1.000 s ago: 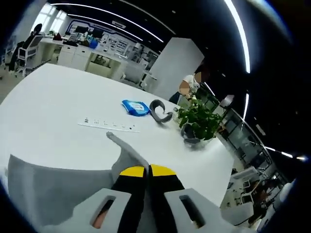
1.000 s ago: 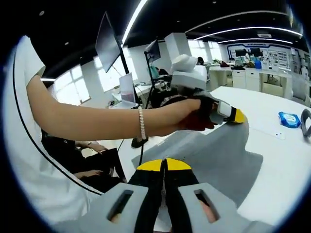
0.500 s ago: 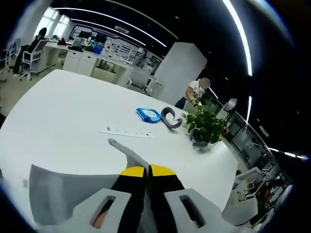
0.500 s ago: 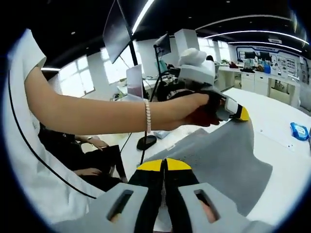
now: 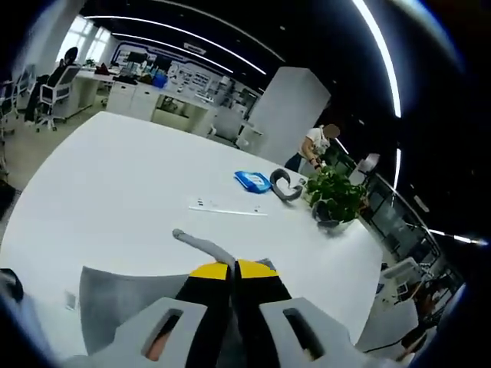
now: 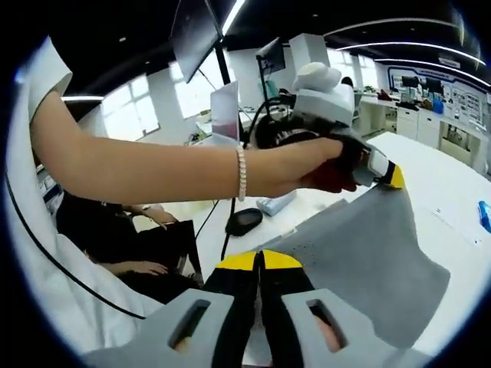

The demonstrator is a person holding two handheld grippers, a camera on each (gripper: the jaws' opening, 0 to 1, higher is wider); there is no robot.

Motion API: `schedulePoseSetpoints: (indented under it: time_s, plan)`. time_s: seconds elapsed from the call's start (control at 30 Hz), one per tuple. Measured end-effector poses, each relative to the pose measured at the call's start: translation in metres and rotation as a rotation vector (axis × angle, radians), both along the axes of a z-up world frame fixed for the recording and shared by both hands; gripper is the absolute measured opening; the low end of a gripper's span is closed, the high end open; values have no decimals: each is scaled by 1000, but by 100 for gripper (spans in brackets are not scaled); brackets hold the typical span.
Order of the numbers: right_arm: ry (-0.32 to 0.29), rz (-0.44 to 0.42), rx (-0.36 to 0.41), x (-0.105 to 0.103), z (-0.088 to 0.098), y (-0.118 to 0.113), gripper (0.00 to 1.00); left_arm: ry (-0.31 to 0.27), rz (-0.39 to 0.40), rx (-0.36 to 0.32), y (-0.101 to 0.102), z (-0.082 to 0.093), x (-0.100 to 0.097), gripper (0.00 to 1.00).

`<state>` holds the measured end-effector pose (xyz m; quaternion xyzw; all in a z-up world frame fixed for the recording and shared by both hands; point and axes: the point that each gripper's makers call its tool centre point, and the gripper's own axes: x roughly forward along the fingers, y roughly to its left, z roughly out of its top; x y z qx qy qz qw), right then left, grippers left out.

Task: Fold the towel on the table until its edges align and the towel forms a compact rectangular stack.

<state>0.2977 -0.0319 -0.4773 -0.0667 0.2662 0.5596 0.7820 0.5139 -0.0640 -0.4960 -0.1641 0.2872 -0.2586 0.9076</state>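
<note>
Between both tools, grey towel [image 6: 360, 253] hangs stretched.

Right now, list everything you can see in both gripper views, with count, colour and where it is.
towel: one, grey, lifted off the table, held at two points by the grippers
table: one, white, large, under the towel
power strip: one, white, flat on the table past the towel
packet: one, blue, on the table beyond the power strip
curved object: one, grey, beside the blue packet
potted plant: one, green, near the table's far edge
computer mouse: one, black, on a desk behind the person's arm
bracelet: one, pearl white, on the wrist
left gripper: yellow-tipped, shut on the towel
right gripper: yellow-tipped, shut on the towel
</note>
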Motion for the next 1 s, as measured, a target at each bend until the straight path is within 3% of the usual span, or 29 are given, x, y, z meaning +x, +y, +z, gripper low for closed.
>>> schedulePoseSetpoints:
  time_s: [0.2, 0.57, 0.87, 1.0]
  plan:
    - [38, 37, 12, 2, -10, 26, 0, -17, -1, 67, 31, -9, 3, 2]
    - [94, 97, 9, 4, -30, 62, 0, 3, 31, 99, 71, -30, 6, 2]
    - [149, 82, -31, 7, -70, 80, 0, 42, 81, 141, 89, -67, 7, 2]
    - [130, 97, -78, 3, -90, 85, 0, 68, 89, 202, 100, -92, 3, 2]
